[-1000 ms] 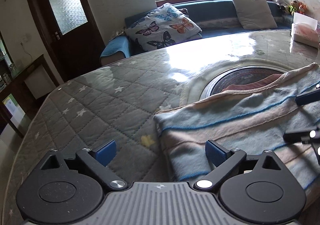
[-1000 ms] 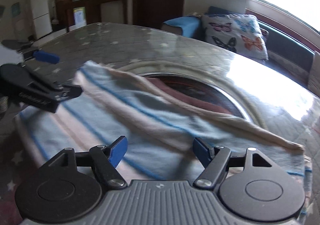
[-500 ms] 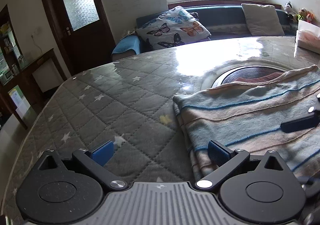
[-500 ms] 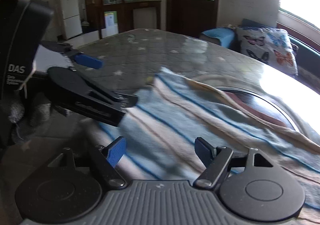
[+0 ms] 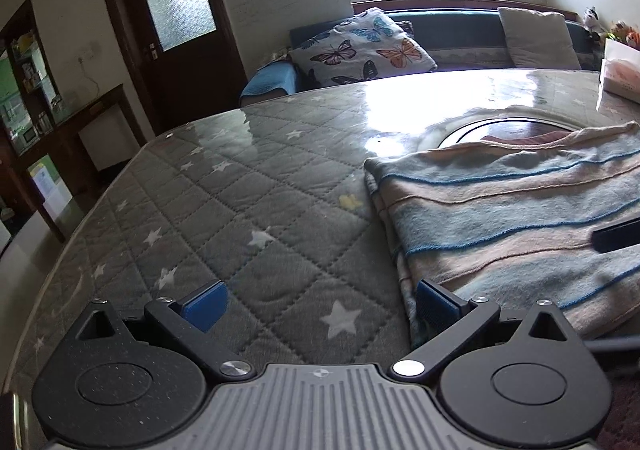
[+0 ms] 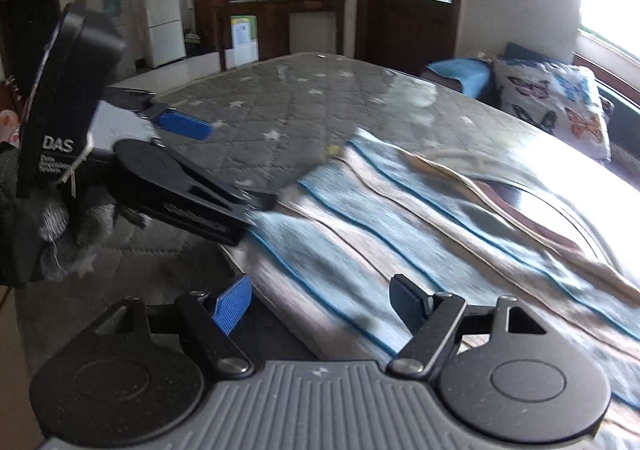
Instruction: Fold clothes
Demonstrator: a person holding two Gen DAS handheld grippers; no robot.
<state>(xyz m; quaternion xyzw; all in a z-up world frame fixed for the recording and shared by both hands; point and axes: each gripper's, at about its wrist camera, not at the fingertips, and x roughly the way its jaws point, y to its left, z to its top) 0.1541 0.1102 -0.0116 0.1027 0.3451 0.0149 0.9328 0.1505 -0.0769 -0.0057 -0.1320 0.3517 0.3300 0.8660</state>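
A: Where is the garment, and what are your tongs doing?

B: The blue, cream and tan striped knit garment [image 5: 508, 218] lies folded on the grey star-quilted surface [image 5: 224, 218], at about two o'clock from your left tongs [image 5: 318, 304]. Your left tongs are spread wide and hold nothing; the right-hand pad [image 5: 434, 304] sits just at the garment's near left corner, the other over bare quilt.

A: And the right?

B: Your right tongs [image 6: 322, 304] are also wide open and empty, with the cloth's near edge lying between the pads. In that view your left tongs [image 6: 224, 166] show at ten o'clock, one finger at the garment's left corner; I cannot tell whether it touches.

A: Why poised like that?

B: Judging by the layout, you have both tools along the near hem so each can pinch a corner and carry it over for another fold. Open pads straddling the edge suit that.

A: Edges and room?

B: The left folded edge is layered and fairly straight. The far edge drapes over a dark round inset with a pale rim [image 5: 516, 128], so it may sag there. Bare quilt stretches from nine to twelve o'clock of the garment. A white box [image 5: 620, 74] sits at the far right, well apart.
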